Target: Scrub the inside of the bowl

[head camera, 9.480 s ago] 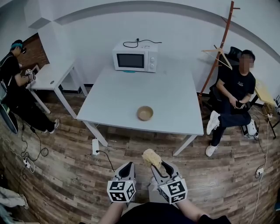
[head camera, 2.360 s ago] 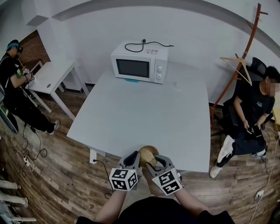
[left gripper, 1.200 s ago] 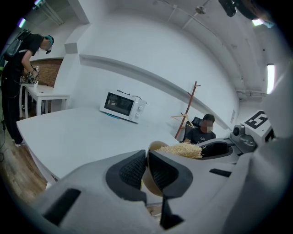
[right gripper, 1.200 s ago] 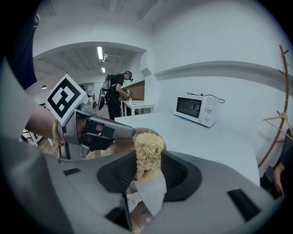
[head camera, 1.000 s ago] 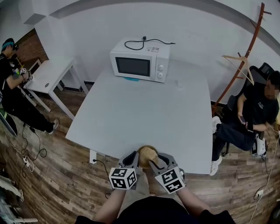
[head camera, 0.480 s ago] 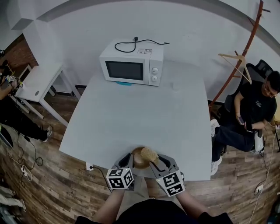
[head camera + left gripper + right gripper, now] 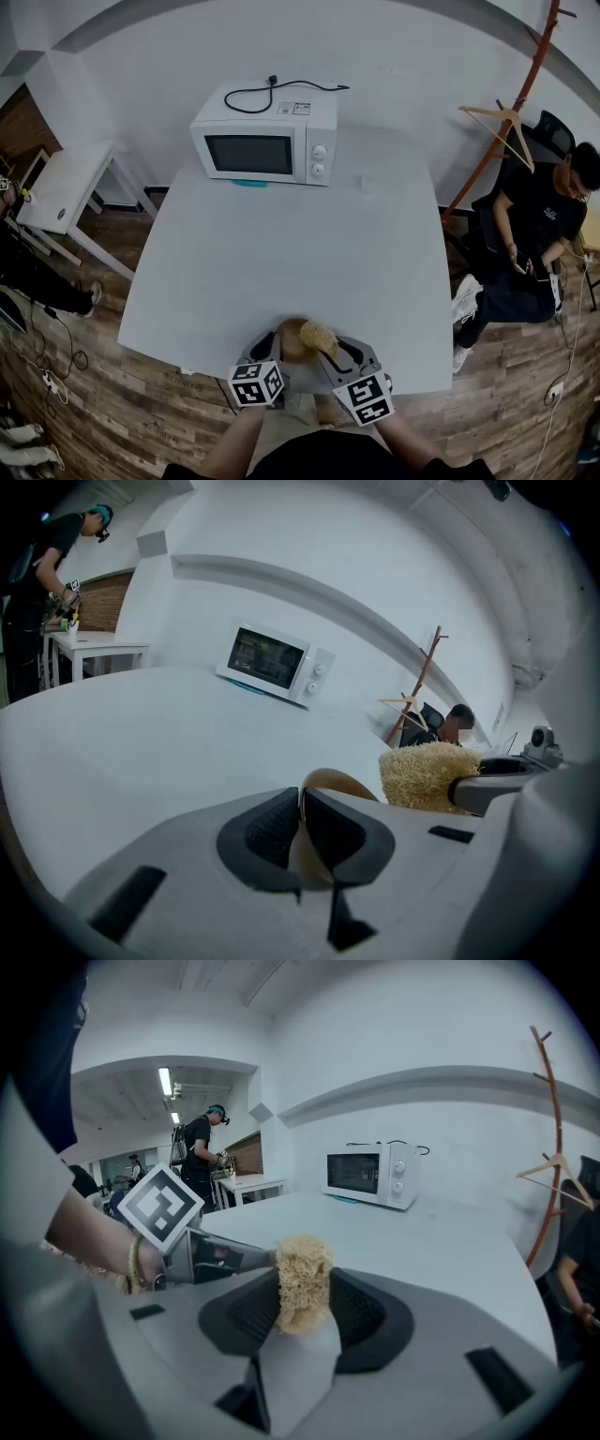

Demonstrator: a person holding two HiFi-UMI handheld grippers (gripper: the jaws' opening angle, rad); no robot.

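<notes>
Bowl (image 7: 292, 337) now in left gripper (image 7: 271, 340) — sponge (image 7: 319, 333) over it.

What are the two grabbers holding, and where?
The left gripper pinches the bowl by its rim. The right gripper squeezes the sponge around its lower part.

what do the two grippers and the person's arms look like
Both the left gripper and the right gripper have light grey plastic bodies with black ribbed pads at the jaws. Each carries a white cube with black square markers. The forearms are unsleeved, the top is dark, and a thin bracelet sits on the left wrist.
</notes>
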